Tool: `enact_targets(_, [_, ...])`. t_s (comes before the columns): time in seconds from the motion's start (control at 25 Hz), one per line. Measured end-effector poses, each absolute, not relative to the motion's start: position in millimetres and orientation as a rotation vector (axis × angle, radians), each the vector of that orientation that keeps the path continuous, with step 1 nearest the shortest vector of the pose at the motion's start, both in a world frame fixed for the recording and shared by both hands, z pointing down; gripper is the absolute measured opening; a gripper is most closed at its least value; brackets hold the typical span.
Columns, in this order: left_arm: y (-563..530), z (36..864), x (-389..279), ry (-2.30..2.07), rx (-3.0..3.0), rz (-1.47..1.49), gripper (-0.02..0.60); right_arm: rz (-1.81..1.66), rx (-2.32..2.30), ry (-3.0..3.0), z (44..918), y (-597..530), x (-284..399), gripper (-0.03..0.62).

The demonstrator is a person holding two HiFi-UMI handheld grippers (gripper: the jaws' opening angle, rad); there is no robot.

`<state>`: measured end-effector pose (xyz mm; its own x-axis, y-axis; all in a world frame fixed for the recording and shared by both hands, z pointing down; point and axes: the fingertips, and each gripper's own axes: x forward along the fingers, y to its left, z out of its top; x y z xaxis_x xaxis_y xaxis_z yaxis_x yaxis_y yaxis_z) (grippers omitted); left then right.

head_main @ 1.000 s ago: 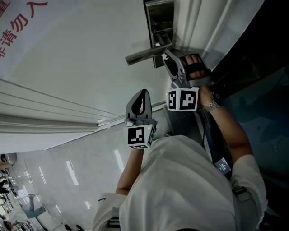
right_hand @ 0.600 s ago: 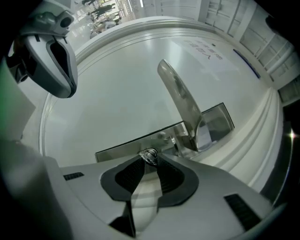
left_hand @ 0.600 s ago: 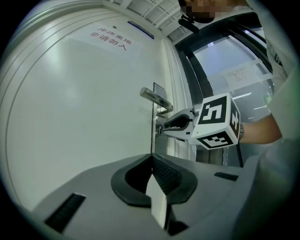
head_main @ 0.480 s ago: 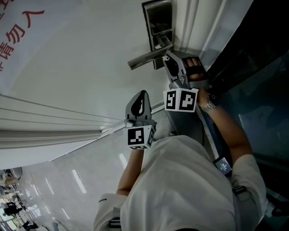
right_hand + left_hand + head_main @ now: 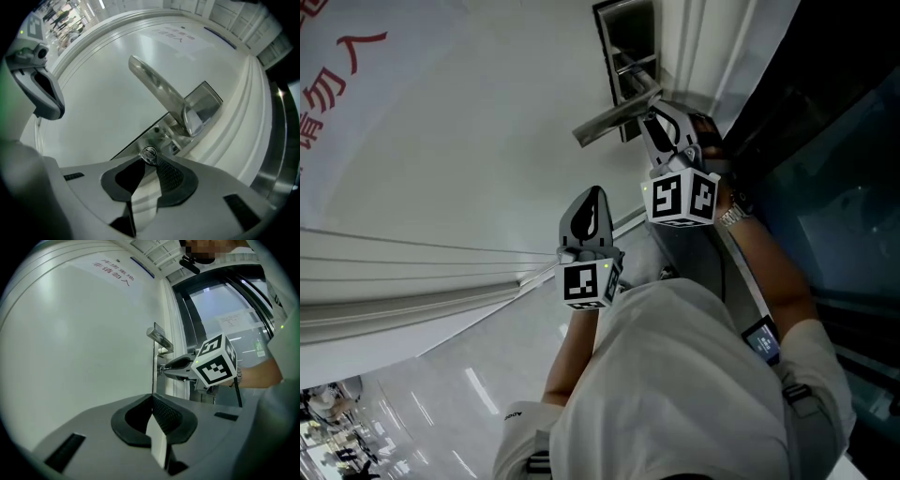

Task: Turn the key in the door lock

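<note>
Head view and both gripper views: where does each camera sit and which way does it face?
Head view: on the person's head, looking steeply down the white door; shows their torso, left tool, right tool.
Left gripper view: on the left tool, facing along the door; its shut jaws show, right tool ahead.
Right gripper view: on the right tool, facing the lock; its jaws have just been closing, pinching the key.
Shared: door handle in all three.

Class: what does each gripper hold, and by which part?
Right gripper pinches the key by its head, jaws just closing on it. Left gripper, shut, holds nothing.
</note>
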<state>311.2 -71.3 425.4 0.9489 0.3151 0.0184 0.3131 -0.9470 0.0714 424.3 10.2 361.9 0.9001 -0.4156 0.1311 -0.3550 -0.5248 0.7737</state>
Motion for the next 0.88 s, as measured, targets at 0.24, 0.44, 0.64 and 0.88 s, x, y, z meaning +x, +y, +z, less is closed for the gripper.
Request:
enact_targets(0.24, [-78.2,426.6,311.9,0.533,3.034,0.066,0.009,-0.01,2.402,-0.59,359.6,11.8,425.4,0.08])
enact_targets(0.44, [-80.7,431.2,311.1,0.547,3.036,0.087,0.009,0.038,2.627,-0.633,357.6,12.2,427.1,0.078])
enact_targets(0.64, [-80.8,426.3,311.1,0.545,3.039,0.06,0.009,0.112,2.831,-0.707,359.7,12.6,427.8,0.074])
enact_targets(0.88, [-82.3,424.0,308.4,0.518,3.053,0.056,0.009,0.226,3.16,-0.839,363.2,13.8,428.6,0.009])
